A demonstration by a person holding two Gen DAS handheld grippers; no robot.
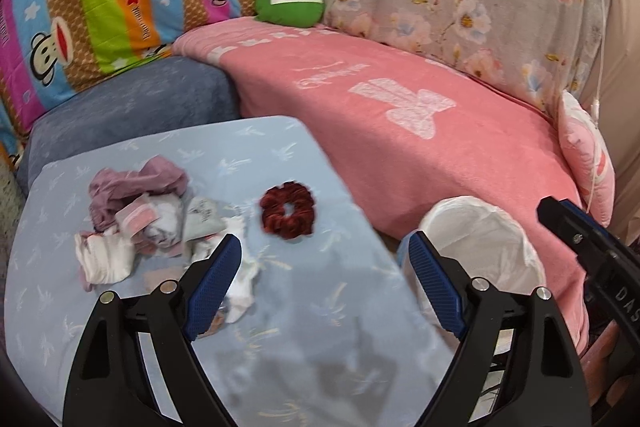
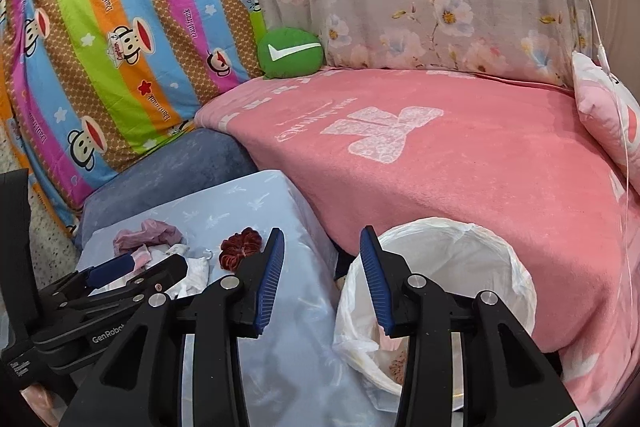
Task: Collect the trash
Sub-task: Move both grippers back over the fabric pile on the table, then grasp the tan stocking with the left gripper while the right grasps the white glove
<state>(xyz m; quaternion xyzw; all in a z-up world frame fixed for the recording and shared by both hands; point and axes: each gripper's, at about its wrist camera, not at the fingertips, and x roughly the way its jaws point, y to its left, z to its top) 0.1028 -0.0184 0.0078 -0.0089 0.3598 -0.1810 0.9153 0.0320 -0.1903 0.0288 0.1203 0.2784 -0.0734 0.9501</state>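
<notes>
Our left tongs (image 1: 324,259) stand wide and hold nothing, their left tip just over the crumpled trash heap (image 1: 140,223) on the pale blue table (image 1: 320,347). Our right tongs (image 2: 322,251) gape too, above the gap between table and white-lined bin (image 2: 520,291) (some scraps already lie inside). Ahead of the left tongs lies a dark red scrunchie (image 1: 288,209); beyond it, the pink blanket (image 1: 400,107).
</notes>
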